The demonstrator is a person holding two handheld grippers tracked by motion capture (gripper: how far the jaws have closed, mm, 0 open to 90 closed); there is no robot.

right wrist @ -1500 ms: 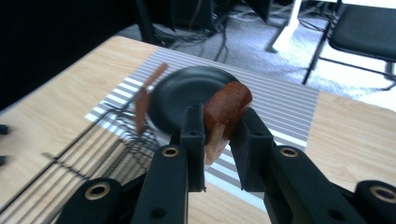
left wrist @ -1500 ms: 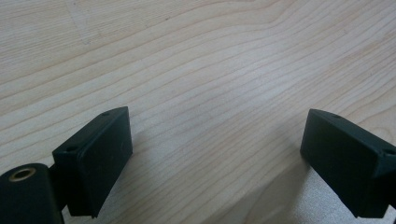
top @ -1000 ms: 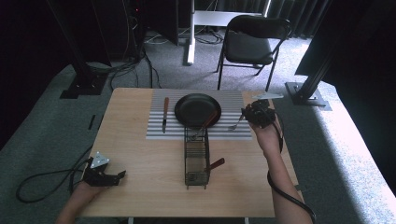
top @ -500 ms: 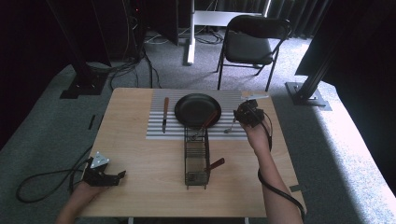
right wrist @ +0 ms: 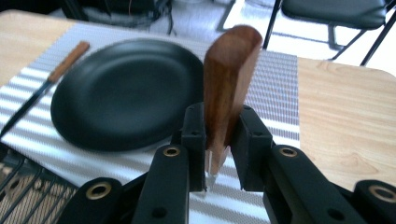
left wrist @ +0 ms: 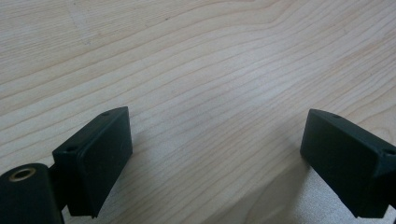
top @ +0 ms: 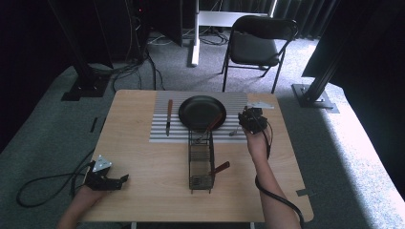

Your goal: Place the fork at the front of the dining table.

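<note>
High view, nearest edge first: the left gripper (top: pixel 106 179) rests on the light wooden tabletop (top: pixel 143 162), jaws spread wide with nothing between them. Mid-table stands a black wire rack (top: pixel 200 162). Beyond it, the right gripper (top: pixel 248 120) is clenched on a wooden-handled utensil (right wrist: pixel 229 88), over the striped grey placemat (top: pixel 160 133). A round black plate (top: pixel 200 112) and a wooden-handled knife (top: pixel 168 116) lie there.
</note>
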